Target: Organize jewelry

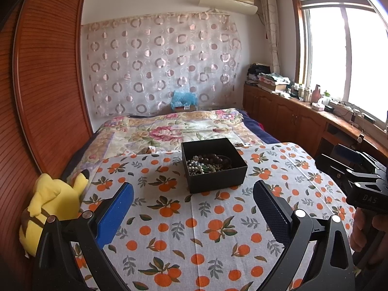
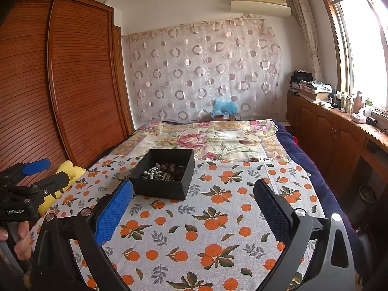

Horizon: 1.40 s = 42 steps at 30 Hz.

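A black open box (image 1: 219, 177) sits on an orange-print cloth (image 1: 194, 230) on the bed. Inside lie beaded jewelry pieces (image 1: 208, 163): pale pearl strands and dark brown bead strings, tangled together. My left gripper (image 1: 192, 194) is open and empty, held just in front of the box. In the right wrist view the box (image 2: 160, 186) is ahead and to the left, with the jewelry (image 2: 162, 171) inside. My right gripper (image 2: 192, 194) is open and empty, right of the box's near corner. The left gripper's blue fingers (image 2: 36, 166) show at the far left.
A yellow plush toy (image 1: 53, 206) lies at the cloth's left edge beside a wooden wardrobe (image 1: 46, 84). A floral bedspread (image 1: 174, 128) lies beyond the box. Wooden cabinets (image 1: 291, 114) with clutter run along the right wall under the window.
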Each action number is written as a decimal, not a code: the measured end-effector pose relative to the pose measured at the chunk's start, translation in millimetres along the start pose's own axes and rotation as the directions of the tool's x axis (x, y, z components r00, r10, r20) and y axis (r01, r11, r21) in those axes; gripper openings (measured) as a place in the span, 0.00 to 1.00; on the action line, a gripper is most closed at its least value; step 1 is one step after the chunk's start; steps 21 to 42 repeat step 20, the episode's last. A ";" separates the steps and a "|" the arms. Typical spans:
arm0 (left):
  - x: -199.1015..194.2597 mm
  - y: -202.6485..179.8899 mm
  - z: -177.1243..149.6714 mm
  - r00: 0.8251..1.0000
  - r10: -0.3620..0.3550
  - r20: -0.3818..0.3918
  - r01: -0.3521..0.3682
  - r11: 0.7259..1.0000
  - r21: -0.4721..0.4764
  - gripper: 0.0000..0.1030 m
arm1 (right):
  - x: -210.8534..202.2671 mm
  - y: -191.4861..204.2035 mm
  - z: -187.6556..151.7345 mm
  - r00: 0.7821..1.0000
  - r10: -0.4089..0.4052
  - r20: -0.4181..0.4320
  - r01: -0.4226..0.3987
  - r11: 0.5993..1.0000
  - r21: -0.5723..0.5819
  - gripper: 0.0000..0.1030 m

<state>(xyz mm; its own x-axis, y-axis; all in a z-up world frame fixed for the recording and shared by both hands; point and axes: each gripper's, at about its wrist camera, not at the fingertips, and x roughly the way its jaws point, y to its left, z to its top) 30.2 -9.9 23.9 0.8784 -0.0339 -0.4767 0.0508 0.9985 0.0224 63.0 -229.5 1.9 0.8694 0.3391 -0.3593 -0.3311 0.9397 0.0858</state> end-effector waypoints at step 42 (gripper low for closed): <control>-4.0 1.1 -1.2 1.000 0.001 -0.001 -0.001 1.000 -0.004 0.92 | 0.7 0.0 -1.0 1.000 0.000 -0.001 0.000 1.000 0.001 0.97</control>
